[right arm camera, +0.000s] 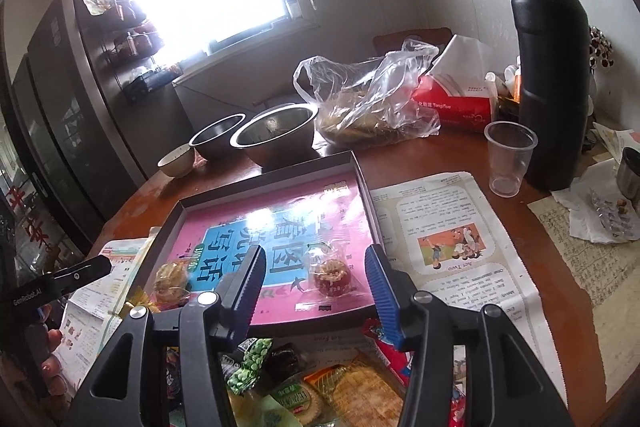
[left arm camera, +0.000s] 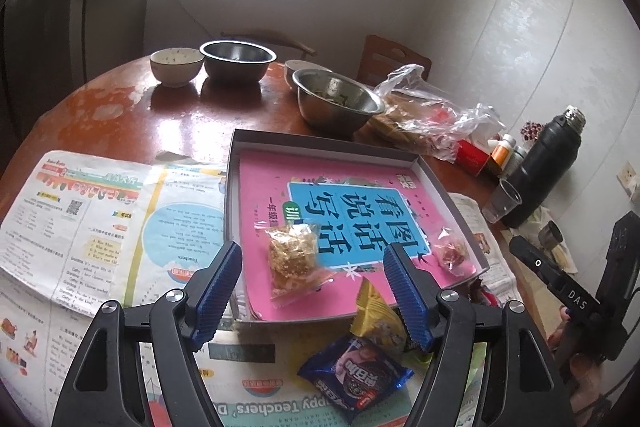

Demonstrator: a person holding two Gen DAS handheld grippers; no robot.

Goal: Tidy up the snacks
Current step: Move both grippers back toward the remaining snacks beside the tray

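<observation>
My left tongs [left arm camera: 316,263] and right tongs [right arm camera: 316,271] both gape empty above the shallow box [left arm camera: 256,139], where two wrapped snacks [left arm camera: 294,259] lie on a pink book [left arm camera: 272,195].

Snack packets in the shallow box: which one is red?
The small clear-wrapped red snack on the pink book's right side; the other packet there is golden-brown.

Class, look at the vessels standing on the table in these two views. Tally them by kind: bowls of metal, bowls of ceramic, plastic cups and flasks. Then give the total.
Metal bowls: 2 (far one, near one)
Ceramic bowls: 2 (left one, one half hidden behind the near metal bowl)
Clear plastic cups: 1
Black flasks: 1
Total: 6
</observation>
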